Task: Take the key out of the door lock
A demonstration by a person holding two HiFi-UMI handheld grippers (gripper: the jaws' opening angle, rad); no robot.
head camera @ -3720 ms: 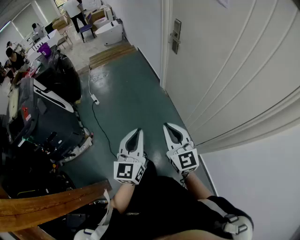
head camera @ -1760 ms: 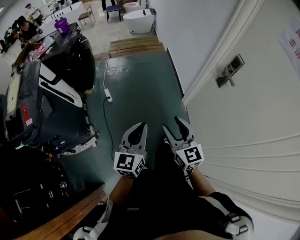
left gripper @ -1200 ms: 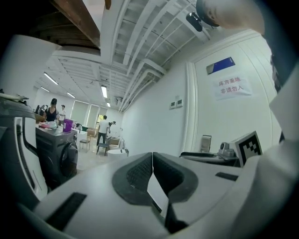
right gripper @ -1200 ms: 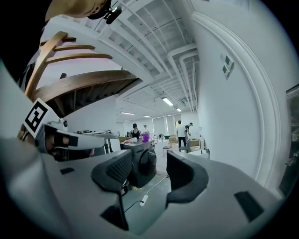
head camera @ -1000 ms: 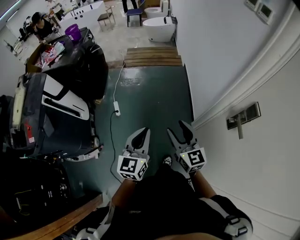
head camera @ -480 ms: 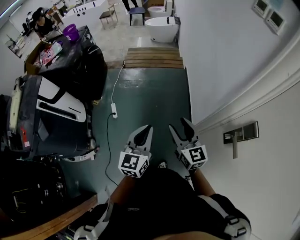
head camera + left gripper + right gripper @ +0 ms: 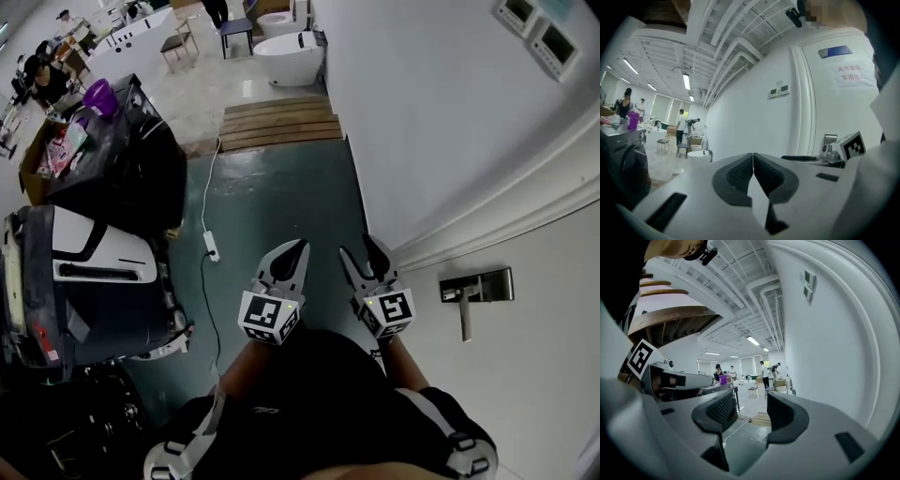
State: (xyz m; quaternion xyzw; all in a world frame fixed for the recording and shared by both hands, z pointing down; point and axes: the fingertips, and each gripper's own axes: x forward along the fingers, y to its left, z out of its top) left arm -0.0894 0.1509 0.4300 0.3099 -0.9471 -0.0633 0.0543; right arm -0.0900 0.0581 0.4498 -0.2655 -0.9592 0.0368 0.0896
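Observation:
The metal lock plate with its lever handle (image 7: 476, 285) sits on the white door (image 7: 544, 356) at the right of the head view, level with my hands. I cannot make out a key on it. In the left gripper view the lock plate (image 7: 829, 139) shows small beside the door frame. My left gripper (image 7: 298, 249) (image 7: 753, 161) is shut with nothing in it and hangs over the green floor. A little left of the lock plate, my right gripper (image 7: 363, 255) (image 7: 747, 411) is open and empty; it points along the wall, not at the door.
Black and white machines (image 7: 89, 272) crowd the left side. A power strip with its cable (image 7: 212, 246) lies on the green floor (image 7: 281, 197). Wooden steps (image 7: 279, 122) and a white tub (image 7: 281, 54) lie ahead. People (image 7: 42, 80) work at tables far off.
The view has swung as I came along the corridor: the lock plate went from far ahead to just right of my right gripper. Both grippers keep their pose, left shut, right open.

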